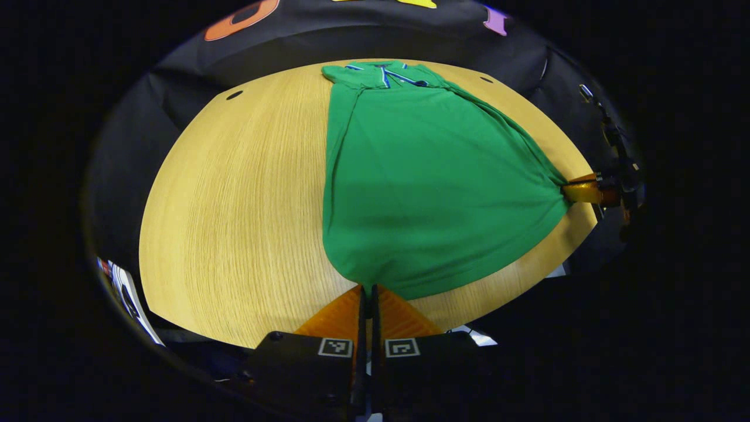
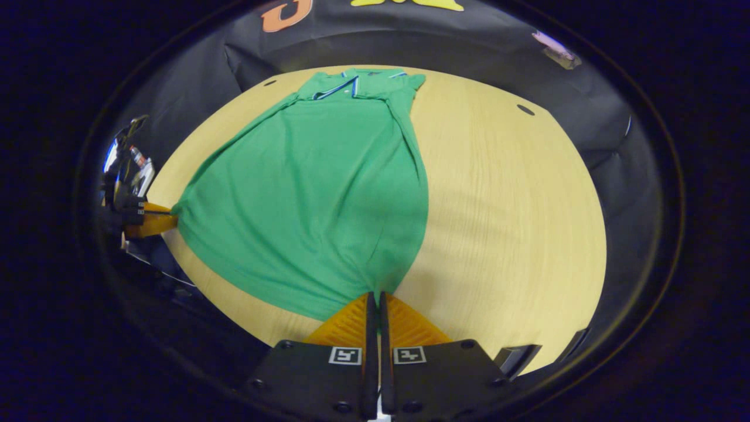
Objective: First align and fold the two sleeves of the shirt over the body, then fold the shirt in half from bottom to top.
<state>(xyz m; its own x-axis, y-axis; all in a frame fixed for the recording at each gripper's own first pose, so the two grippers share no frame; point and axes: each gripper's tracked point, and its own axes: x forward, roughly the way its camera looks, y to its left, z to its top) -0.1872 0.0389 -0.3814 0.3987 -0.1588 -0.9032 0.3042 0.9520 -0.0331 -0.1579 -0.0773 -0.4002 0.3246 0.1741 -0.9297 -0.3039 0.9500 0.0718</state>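
Left gripper view: my left gripper is pinched tight on one bottom corner of the green shirt. Body runs straight ahead, collar farthest.
Across: my right gripper clamps the other hem corner, off to my right.
Right gripper view: right gripper closed on its corner; hem stretched taut toward left gripper.
Long axis: away from both tongs along the table, so I reckon the fold goes forward, both hands equally near.

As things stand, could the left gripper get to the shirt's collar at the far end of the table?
Probably not yet: the left gripper is shut on the shirt hem, as is the right gripper. The collar lies unobstructed, so letting go would free it.
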